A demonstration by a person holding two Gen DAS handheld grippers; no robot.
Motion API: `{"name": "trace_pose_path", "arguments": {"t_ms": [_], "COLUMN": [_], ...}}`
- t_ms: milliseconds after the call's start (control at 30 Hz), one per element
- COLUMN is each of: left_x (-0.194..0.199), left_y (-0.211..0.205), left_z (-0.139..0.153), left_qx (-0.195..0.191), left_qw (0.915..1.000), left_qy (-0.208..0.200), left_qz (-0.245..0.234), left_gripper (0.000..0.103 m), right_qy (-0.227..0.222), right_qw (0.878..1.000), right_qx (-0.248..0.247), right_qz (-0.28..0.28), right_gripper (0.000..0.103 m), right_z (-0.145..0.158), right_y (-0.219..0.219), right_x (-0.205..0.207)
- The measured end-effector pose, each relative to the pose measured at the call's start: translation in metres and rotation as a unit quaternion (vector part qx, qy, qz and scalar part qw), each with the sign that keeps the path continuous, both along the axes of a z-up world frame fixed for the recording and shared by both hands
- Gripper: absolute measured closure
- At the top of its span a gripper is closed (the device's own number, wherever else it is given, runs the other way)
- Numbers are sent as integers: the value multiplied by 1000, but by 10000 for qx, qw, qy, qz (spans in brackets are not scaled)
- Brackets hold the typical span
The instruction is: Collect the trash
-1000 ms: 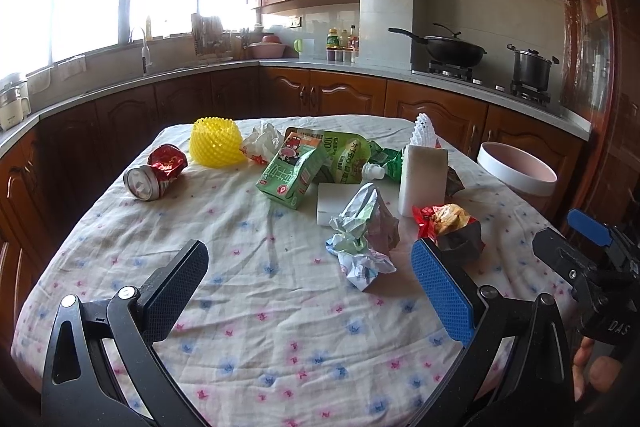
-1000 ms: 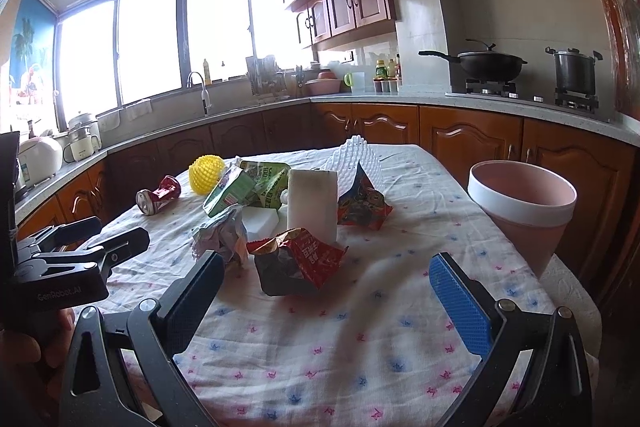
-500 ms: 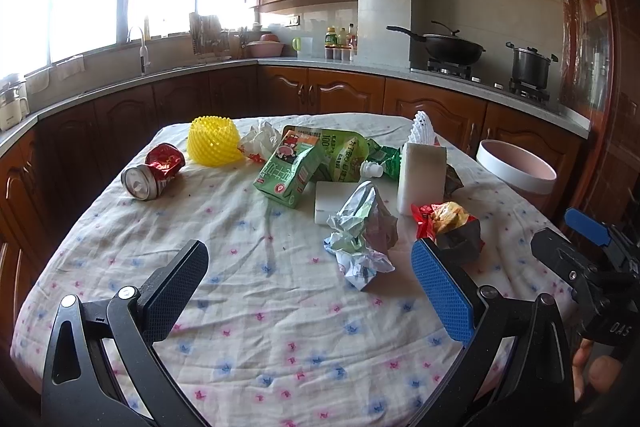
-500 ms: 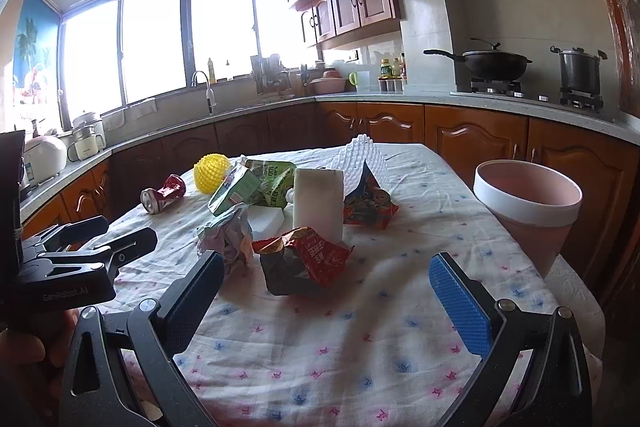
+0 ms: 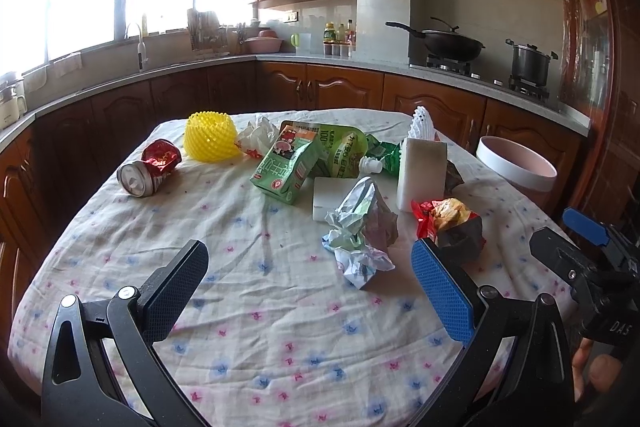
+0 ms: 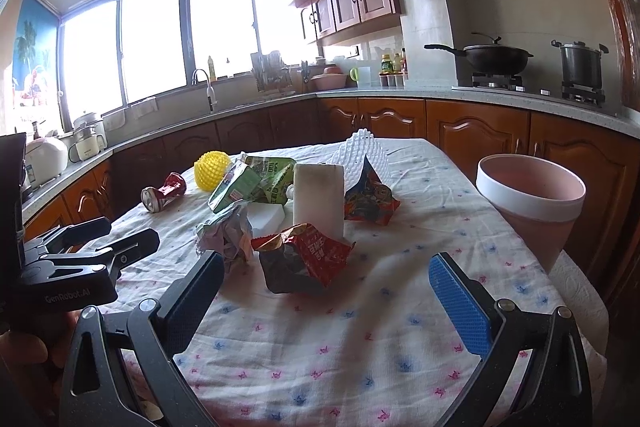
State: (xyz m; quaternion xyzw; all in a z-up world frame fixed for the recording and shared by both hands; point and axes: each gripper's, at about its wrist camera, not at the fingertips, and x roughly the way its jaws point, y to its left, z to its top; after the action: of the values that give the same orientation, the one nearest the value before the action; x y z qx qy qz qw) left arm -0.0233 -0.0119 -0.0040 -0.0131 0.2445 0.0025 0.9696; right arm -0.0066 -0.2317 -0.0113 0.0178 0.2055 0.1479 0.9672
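Observation:
Trash lies on the cloth-covered table (image 5: 256, 307): a crushed red can (image 5: 148, 169), a yellow foam net (image 5: 210, 137), a green carton (image 5: 286, 167), a green pouch (image 5: 342, 149), crumpled paper (image 5: 360, 231), a white block (image 5: 422, 175) and a red snack wrapper (image 5: 452, 223). My left gripper (image 5: 308, 291) is open and empty, above the near cloth, short of the crumpled paper. My right gripper (image 6: 328, 293) is open and empty, just short of the red wrapper (image 6: 308, 255). The pink bin (image 6: 532, 203) stands at the table's right side.
A white foam net (image 6: 362, 155) and another red wrapper (image 6: 370, 197) lie behind the white block (image 6: 319, 199). Kitchen counters, a wok (image 6: 494, 57) and a pot (image 6: 580, 65) ring the room. The left gripper shows in the right wrist view (image 6: 80, 251).
Both grippers have drifted slightly; the scene shifts a little in both views. Both stay open and nothing on the table has moved.

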Motion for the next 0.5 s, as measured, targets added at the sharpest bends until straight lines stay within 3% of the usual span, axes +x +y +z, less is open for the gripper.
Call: {"name": "trace_pose_path", "arguments": {"t_ms": [367,500], "left_x": [11,20], "left_y": [5,6], "left_z": [-4,-4], "left_qx": [-156,-191], "left_qw": [9997,9992], "left_qy": [207,336], "left_qz": [-49,-81], "left_gripper": [0,0], "right_qy": [102,202], "right_qw": [9999,9997], "right_qx": [28,28], "right_qz": [84,125], "right_gripper": [1,8], "right_z": [-3,-3], "right_y": [1,1], "right_x": [7,14]}}
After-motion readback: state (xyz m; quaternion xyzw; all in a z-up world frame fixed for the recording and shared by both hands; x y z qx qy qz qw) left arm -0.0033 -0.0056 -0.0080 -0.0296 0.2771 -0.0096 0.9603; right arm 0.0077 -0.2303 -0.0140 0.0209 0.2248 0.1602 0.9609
